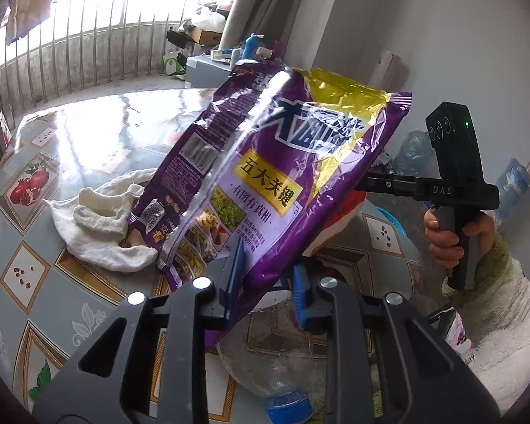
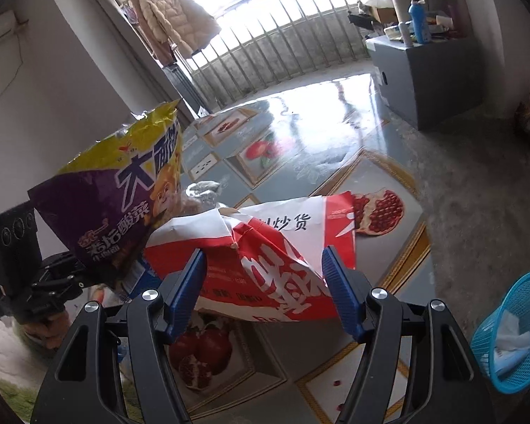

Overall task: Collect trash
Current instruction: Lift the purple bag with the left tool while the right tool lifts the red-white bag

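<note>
A purple bag [image 1: 265, 162] with a yellow top stands tilted in the air above a table [image 1: 88, 134] covered in a fruit-print cloth. Its lower end sits between the blue pads of the left gripper [image 1: 266, 275], whose jaws stand narrow, pinched on the bag's bottom edge, so the bag rises up and away from that gripper. No other thing is in those jaws. Behind the bag's right edge the right gripper [image 1: 367, 182] reaches in from the side, held by a hand [image 1: 445, 236] in a pale fleecy sleeve [image 1: 501, 304]; its tips are hidden behind the bag there. From the right wrist view, the right gripper [image 2: 265, 275] has its jaws set wide, one blue pad on each side of a crumpled red and white bag [image 2: 265, 254]. The pads stand just at the bag's edges, and whether they press on it cannot be told. That red bag lies just beside the purple bag [image 2: 113, 194], low and to its right, over the table [image 2: 318, 134]. A white cloth [image 1: 102, 233] lies bunched on the table to the left of the purple bag. A clear plastic bottle [image 1: 275, 364] with a blue cap lies below the left gripper. A blue basket [image 2: 512, 328] holding white paper stands on the floor off the table's right edge.
</note>
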Demonstrator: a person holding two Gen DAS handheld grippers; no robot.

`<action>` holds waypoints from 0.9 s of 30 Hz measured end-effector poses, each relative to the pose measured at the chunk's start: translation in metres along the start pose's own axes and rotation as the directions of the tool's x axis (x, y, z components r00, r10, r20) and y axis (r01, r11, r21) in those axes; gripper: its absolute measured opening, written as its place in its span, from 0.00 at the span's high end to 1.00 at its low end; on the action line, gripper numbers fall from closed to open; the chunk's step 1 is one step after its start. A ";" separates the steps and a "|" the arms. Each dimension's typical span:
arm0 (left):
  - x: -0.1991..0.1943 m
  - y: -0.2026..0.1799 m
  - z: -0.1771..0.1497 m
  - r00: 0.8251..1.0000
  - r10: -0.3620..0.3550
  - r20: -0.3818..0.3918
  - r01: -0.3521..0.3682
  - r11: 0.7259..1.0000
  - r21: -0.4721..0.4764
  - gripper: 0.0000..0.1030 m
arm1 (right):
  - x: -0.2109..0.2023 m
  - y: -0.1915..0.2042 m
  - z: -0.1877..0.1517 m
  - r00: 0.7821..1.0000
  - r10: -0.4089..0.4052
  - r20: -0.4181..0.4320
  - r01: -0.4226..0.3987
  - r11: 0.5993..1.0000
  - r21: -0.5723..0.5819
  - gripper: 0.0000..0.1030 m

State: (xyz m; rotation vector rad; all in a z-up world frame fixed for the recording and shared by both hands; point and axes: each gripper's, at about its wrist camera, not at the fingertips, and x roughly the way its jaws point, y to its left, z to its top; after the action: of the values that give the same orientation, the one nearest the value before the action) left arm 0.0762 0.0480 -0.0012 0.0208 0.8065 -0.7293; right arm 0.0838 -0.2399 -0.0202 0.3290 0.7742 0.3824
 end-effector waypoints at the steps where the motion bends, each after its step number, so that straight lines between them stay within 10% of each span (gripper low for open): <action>1: 0.000 0.001 0.000 1.000 0.000 0.000 0.000 1.000 -0.004 0.82 | -0.002 -0.002 0.000 1.000 0.007 0.005 -0.007 1.000 0.006 0.36; 15: -0.002 0.015 -0.003 1.000 0.001 0.004 0.000 0.995 -0.098 0.94 | -0.018 0.029 -0.020 0.991 0.112 -0.067 -0.119 0.987 -0.104 0.36; 27: -0.002 0.009 -0.004 1.000 0.017 0.016 -0.015 0.995 -0.102 1.00 | -0.015 0.070 -0.046 0.987 0.024 -0.161 -0.078 0.939 -0.336 0.66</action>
State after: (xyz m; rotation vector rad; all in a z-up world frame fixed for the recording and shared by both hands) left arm 0.0782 0.0577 -0.0047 -0.0708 0.8253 -0.6713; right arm 0.0256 -0.1787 -0.0124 -0.0079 0.8356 0.5880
